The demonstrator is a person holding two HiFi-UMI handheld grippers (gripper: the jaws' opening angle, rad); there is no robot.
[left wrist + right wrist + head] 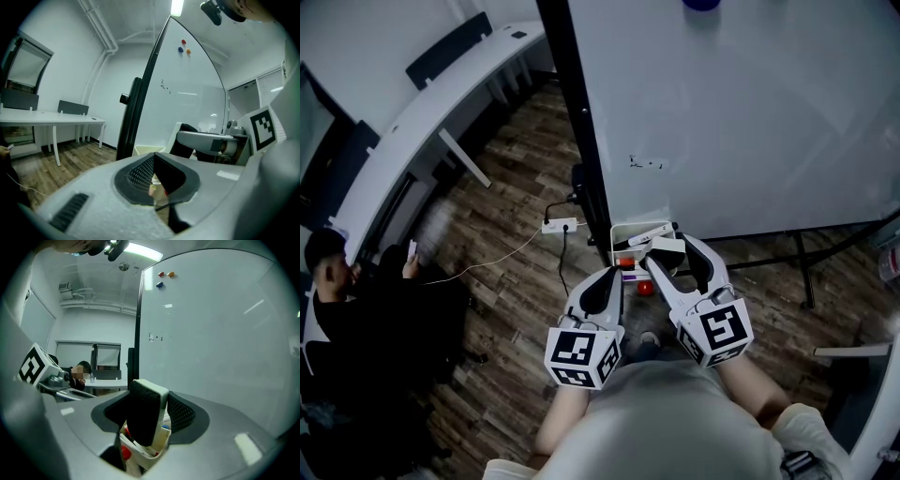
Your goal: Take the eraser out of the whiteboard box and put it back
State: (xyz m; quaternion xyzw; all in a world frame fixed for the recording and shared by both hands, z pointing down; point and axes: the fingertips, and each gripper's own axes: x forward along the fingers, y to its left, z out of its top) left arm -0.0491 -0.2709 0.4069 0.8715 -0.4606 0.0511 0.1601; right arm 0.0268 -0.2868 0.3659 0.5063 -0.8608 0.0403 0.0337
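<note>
Eraser (143, 416) clamped upright between pads of right tool (667, 246), lower end just over open top of whiteboard box (161, 442) at foot of whiteboard (750, 112). Left tool (607, 281) closed, nothing gripped, near box, apart from eraser.

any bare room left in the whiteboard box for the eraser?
Tight. The whiteboard box is crowded on the side away from the whiteboard: markers, a red piece. The board side, by the blue cap, looks barer, though the eraser in the right tool hides much.
</note>
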